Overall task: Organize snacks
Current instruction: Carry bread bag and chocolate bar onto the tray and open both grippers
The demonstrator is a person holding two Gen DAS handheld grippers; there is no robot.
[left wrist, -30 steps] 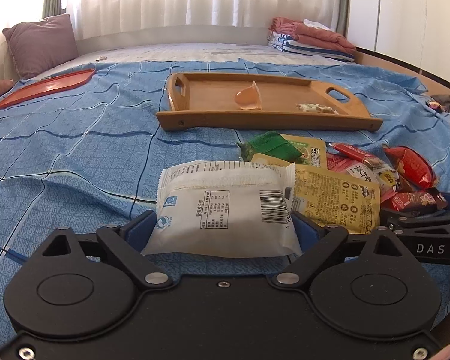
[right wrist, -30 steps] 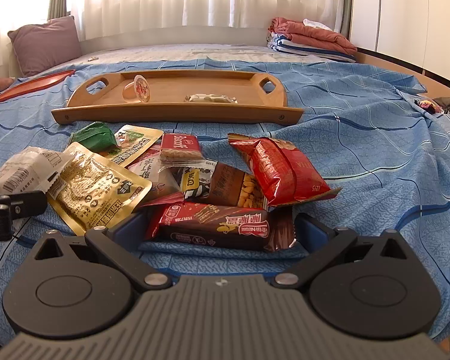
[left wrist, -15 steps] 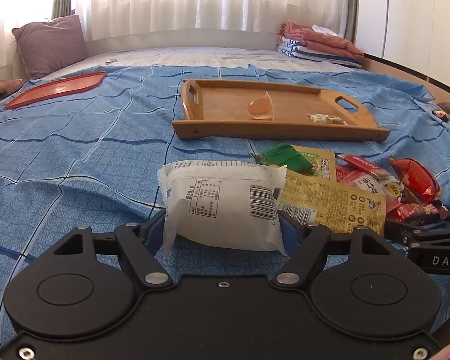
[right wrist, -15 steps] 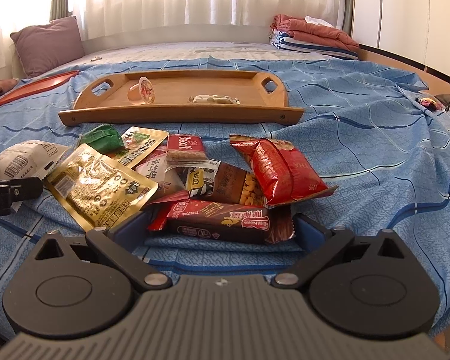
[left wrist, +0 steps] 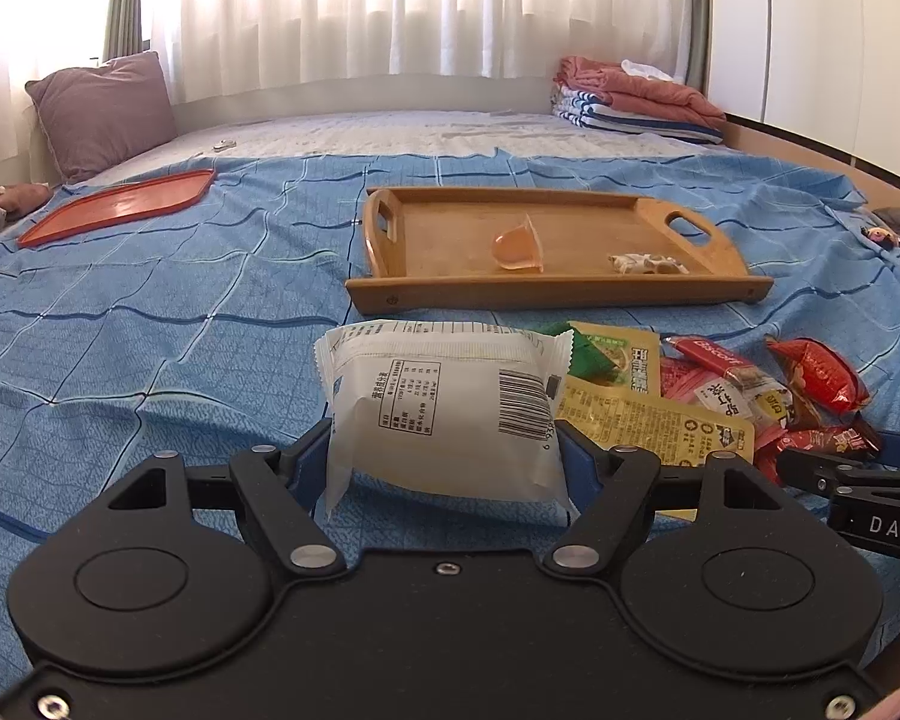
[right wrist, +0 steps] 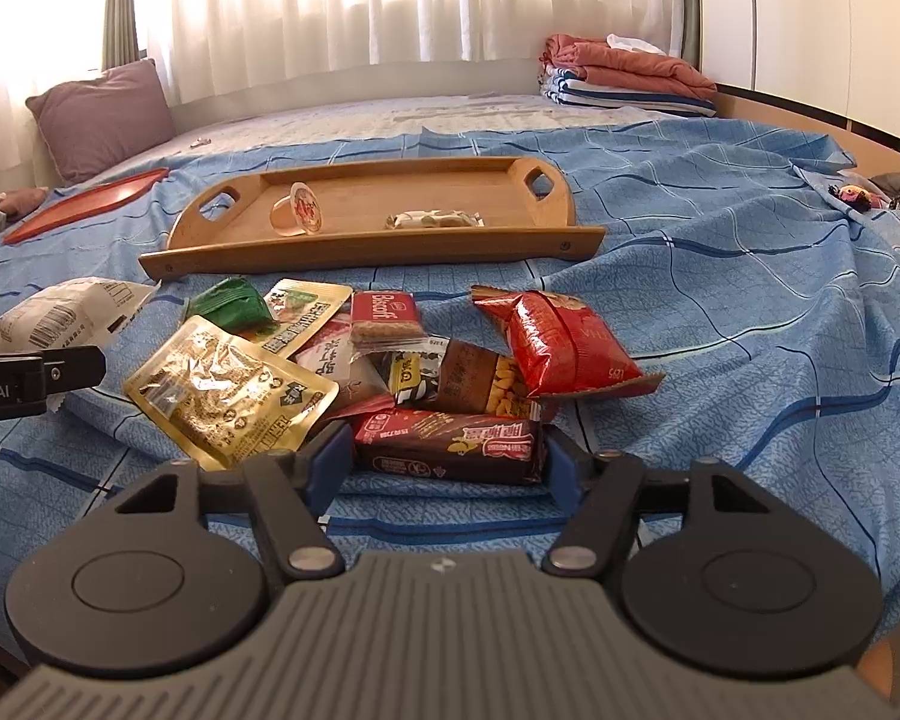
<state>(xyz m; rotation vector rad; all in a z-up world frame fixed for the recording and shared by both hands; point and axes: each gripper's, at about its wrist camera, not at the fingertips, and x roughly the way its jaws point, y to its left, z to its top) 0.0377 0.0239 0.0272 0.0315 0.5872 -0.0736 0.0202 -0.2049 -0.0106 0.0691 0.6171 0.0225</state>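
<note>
Left claw (left wrist: 444,450) clamped on white snack packet (left wrist: 444,414), raised above blue bedspread (left wrist: 150,360), short of wooden tray (left wrist: 546,294). Right claw (right wrist: 447,456) closed against both ends of dark chocolate bar (right wrist: 450,447), at near edge of snack pile on bed.

"DAS" showed in white letters on the black gripper body (left wrist: 882,525) at the right edge of the left wrist view. "bot.AI" stood on the other gripper's body (right wrist: 6,387) at the left edge of the right wrist view. "Biscoff" read clearly on the small red packet (right wrist: 387,315). The white pouch (left wrist: 444,414) carried a barcode and a printed table, too small to read.
</note>
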